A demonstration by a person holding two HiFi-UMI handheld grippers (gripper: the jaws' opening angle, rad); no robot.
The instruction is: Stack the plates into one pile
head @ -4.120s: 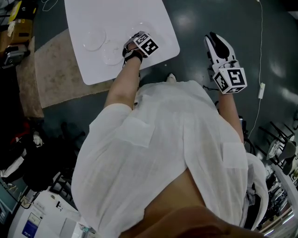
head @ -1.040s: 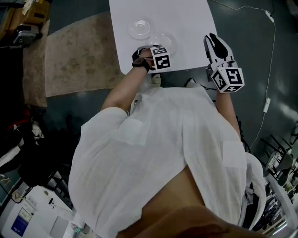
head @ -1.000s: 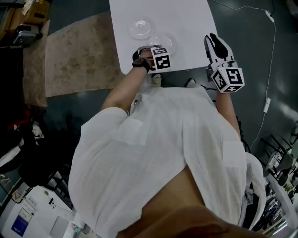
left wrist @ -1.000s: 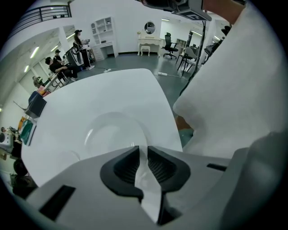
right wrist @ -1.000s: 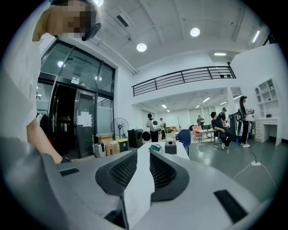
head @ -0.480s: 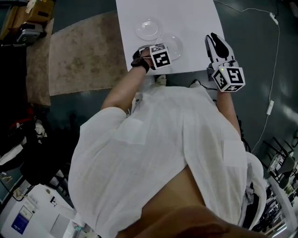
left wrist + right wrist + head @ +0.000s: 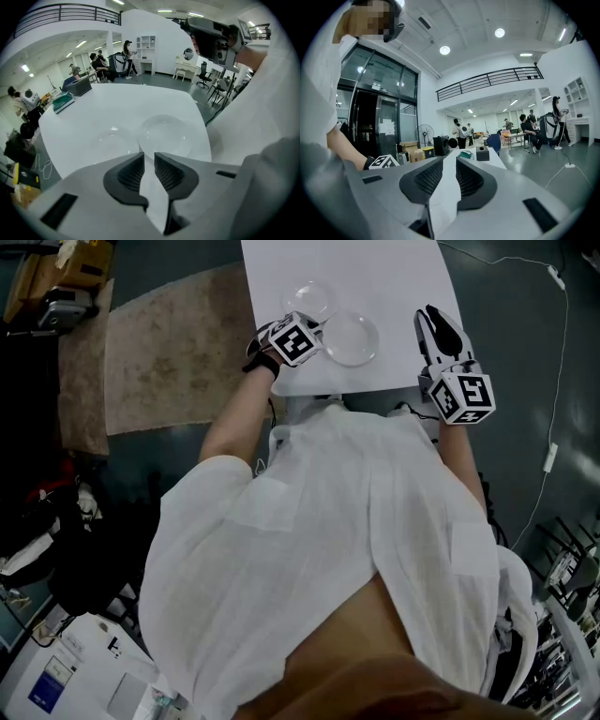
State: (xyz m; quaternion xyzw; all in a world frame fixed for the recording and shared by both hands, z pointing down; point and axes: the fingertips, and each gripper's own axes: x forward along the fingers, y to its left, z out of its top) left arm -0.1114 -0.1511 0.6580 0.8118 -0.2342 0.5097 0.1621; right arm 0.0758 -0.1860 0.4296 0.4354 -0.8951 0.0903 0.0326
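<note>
Two clear plates lie apart on the white table (image 7: 394,277): the far plate (image 7: 312,298) and the near plate (image 7: 351,338). My left gripper (image 7: 298,326) hangs over the table's near left part, beside both plates and pointing steeply down. In the left gripper view the plates (image 7: 111,140) (image 7: 165,134) lie just beyond the left gripper (image 7: 147,161). Its jaws are opening, a narrow gap with nothing between them. My right gripper (image 7: 431,317) hovers at the table's near right corner, pointing level, its jaws (image 7: 449,180) slightly apart and empty.
A beige rug (image 7: 169,352) lies on the dark floor left of the table. A cable (image 7: 553,277) runs along the floor at the right. A tissue box (image 7: 483,153) and a green object (image 7: 465,155) sit at the table's far end. Several people stand in the background.
My left gripper has moved left and up off the near plate's edge, so that plate now shows whole. The right gripper has barely shifted.
</note>
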